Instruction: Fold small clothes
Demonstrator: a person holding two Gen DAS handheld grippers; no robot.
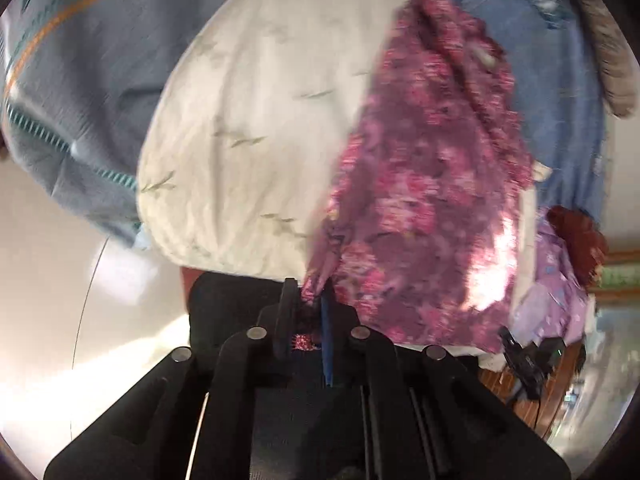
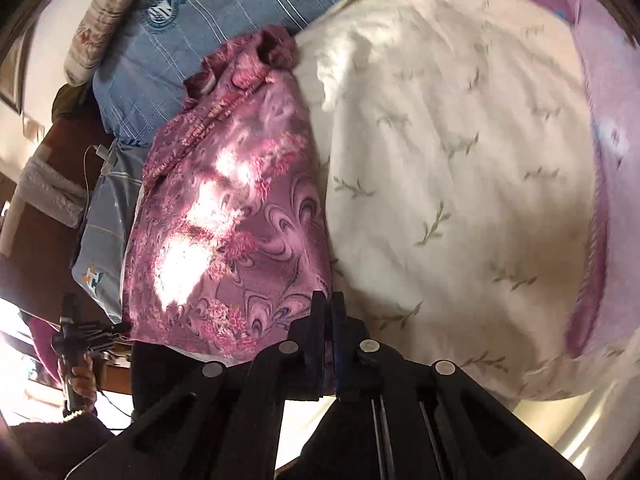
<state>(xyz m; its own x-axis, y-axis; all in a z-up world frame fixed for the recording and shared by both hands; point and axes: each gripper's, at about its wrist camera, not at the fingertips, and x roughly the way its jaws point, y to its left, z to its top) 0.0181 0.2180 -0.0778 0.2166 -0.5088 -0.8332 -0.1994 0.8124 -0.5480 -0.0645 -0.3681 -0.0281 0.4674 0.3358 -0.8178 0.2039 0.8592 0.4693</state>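
Both sides pinch the pink garment [image 2: 236, 208]: left hand-held gripper [image 1: 310, 304] and right hand-held gripper [image 2: 329, 312] each clamp an edge, cloth hanging over the cream quilt [image 2: 460, 160]. No fold visible yet; folding remains.

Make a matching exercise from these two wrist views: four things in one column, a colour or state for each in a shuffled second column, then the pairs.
1. pink floral garment
2. cream bedcover
3. blue pillow
4. left gripper

A. striped, with a round emblem
B. shut on a cloth edge
C. pale, with leaf sprigs
D. magenta, with a sunlit patch

Pairs: 1-D, 2-C, 3-A, 4-B
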